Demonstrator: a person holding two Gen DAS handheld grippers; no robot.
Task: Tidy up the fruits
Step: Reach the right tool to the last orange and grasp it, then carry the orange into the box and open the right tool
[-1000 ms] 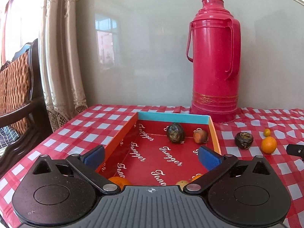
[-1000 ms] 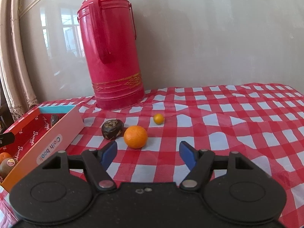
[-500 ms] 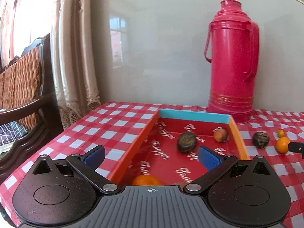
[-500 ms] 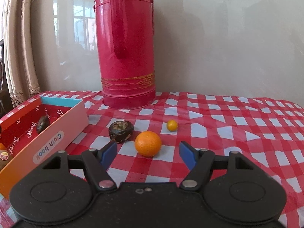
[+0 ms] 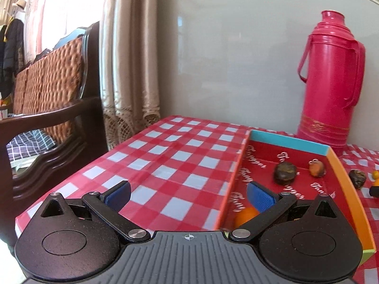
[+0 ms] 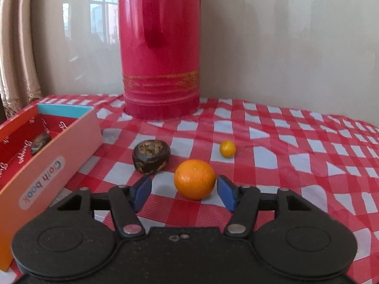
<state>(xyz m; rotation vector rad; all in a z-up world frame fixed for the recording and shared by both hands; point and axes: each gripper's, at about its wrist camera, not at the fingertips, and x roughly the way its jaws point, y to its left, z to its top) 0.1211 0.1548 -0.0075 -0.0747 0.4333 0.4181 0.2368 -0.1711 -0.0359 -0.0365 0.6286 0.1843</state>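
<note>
My right gripper (image 6: 184, 190) is open with an orange (image 6: 194, 179) between its blue pads on the checked cloth; the right pad is at the fruit's side. A dark wrinkled fruit (image 6: 151, 156) lies left of it and a tiny orange fruit (image 6: 227, 148) behind. The red box (image 6: 51, 152) stands at the left. In the left wrist view my left gripper (image 5: 189, 195) is open and empty above the box's left wall (image 5: 233, 177). The box holds a dark fruit (image 5: 285, 172), a brownish fruit (image 5: 317, 167) and an orange (image 5: 245, 215).
A tall red thermos (image 6: 161, 47) stands at the back against the wall; it also shows in the left wrist view (image 5: 331, 80). A wooden chair (image 5: 47, 108) and curtain (image 5: 128, 54) are left of the table. The table's left edge (image 5: 71, 177) is close to my left gripper.
My right gripper has moved forward so the orange now sits between its pads. My left gripper has swung left, away from the box's middle.
</note>
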